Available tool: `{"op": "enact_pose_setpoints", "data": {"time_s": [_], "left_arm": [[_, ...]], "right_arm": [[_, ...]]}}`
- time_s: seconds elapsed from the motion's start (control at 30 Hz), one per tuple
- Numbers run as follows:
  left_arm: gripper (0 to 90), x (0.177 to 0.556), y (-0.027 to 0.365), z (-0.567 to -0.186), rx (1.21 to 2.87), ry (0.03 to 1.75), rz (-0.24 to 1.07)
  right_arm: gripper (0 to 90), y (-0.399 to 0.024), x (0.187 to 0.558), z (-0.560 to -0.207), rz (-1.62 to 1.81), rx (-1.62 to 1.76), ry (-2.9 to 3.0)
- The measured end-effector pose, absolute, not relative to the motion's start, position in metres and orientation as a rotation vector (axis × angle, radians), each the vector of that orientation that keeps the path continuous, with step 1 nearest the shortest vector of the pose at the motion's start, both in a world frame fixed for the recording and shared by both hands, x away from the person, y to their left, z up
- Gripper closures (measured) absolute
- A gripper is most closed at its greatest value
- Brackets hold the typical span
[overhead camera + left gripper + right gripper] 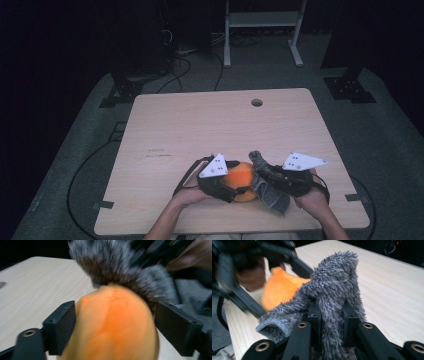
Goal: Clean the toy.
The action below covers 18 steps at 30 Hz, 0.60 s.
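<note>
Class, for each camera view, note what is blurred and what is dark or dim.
High view: table lit, room around it dark. Left gripper view: orange toy and grey cloth smeared. Right gripper view: cloth sharp, left gripper behind it blurred.

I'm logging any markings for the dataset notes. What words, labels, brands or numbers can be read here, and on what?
Nothing is readable.
Tabletop: a faint dark line of print, too small to read.
Orange plush item: no label visible.
Grey fuzzy cloth: no tag visible.
Grey plates on the grippers: dots only, no text.
</note>
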State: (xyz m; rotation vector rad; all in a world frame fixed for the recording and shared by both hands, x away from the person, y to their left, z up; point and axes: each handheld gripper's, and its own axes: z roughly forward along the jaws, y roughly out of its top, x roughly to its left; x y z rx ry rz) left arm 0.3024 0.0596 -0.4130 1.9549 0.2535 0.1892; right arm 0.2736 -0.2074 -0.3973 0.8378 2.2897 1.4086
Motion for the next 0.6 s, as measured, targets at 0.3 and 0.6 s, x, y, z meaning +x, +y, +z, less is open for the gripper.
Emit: {"op": "enact_pose_setpoints", "data": {"time_s": [0.3, 0.6], "left_arm": [[23.1, 0.310, 0.062, -0.427, 1.968, 0.268, 0.173], [26.5, 0.305, 0.054, -0.430, 1.957, 0.243, 0.199]], "right_arm": [[72.7, -0.222, 0.283, -0.408, 1.405, 0.908, 2.290], [72.4, -0.223, 0.267, -0.381, 1.414, 0.814, 2.285]]}}
